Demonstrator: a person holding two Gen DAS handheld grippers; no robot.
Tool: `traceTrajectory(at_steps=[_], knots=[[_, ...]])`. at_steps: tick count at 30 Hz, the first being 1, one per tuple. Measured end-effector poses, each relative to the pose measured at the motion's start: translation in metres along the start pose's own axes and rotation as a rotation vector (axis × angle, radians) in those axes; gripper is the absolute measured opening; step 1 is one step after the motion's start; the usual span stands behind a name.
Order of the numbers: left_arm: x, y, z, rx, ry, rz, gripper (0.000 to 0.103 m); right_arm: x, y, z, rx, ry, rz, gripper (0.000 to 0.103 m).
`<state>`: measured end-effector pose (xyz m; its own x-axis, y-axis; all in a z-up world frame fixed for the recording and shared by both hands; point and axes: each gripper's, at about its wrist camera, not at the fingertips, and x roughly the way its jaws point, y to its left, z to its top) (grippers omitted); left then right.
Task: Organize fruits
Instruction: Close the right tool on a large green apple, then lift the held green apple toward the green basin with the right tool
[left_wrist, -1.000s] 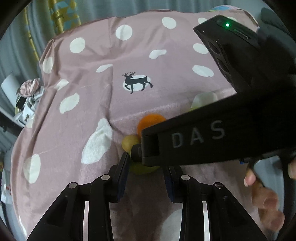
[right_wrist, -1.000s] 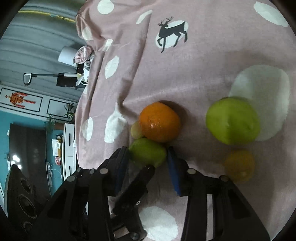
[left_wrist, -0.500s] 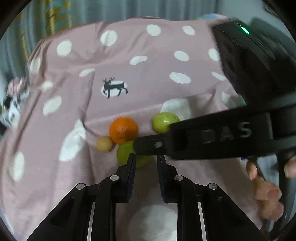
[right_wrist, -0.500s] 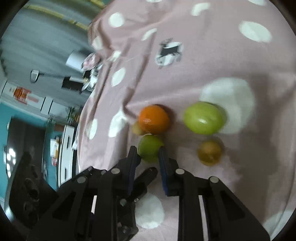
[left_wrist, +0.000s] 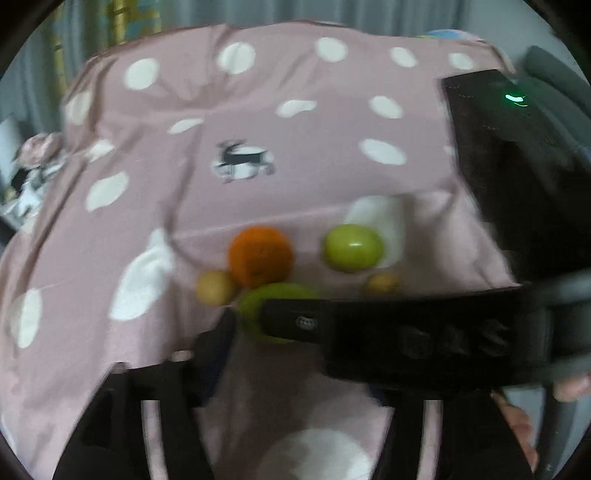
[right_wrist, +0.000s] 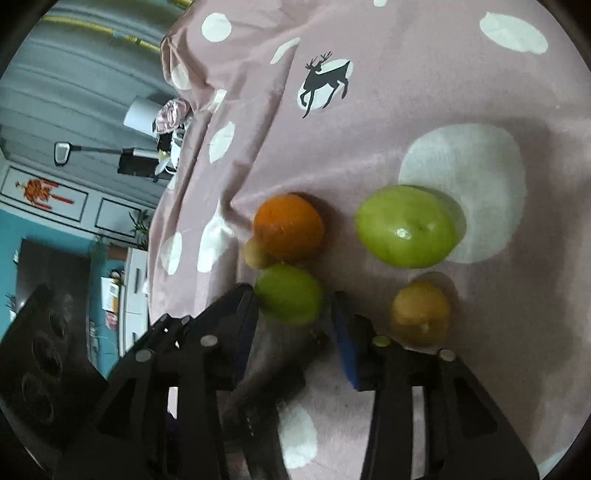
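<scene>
cloth (right_wrist: 424, 92): pink, white dots | orange (right_wrist: 289, 227): orange | apple (right_wrist: 408, 226): green

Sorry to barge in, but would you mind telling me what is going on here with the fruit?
A person holds a two-finger gripper in each hand over a pink spotted blanket, sorting fruit. The right gripper has its jaws opening around a small green fruit, which lies on the blanket against an orange. The left gripper is also opening, close behind. A larger green fruit and two small yellowish fruits lie nearby.
</scene>
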<state>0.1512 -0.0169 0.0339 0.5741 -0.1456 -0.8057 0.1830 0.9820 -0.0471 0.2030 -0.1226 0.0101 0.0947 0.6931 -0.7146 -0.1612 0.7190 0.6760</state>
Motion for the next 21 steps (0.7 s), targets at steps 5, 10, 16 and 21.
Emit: traceTrajectory(at_steps=[5, 10, 16, 21], knots=[[0.011, 0.014, 0.001, -0.072, -0.004, 0.004, 0.069, -0.003, -0.001, 0.001, -0.008, -0.010, 0.015, 0.040], [0.011, 0.021, 0.001, -0.108, 0.005, -0.045, 0.053, -0.003, -0.003, 0.000, 0.002, -0.008, 0.032, 0.040], [-0.004, 0.001, -0.002, -0.018, -0.017, 0.001, 0.047, -0.013, 0.004, -0.005, -0.029, -0.032, -0.019, 0.040], [-0.033, -0.009, -0.003, -0.022, -0.082, -0.045, 0.042, -0.042, 0.010, -0.013, -0.037, -0.066, -0.001, 0.039]])
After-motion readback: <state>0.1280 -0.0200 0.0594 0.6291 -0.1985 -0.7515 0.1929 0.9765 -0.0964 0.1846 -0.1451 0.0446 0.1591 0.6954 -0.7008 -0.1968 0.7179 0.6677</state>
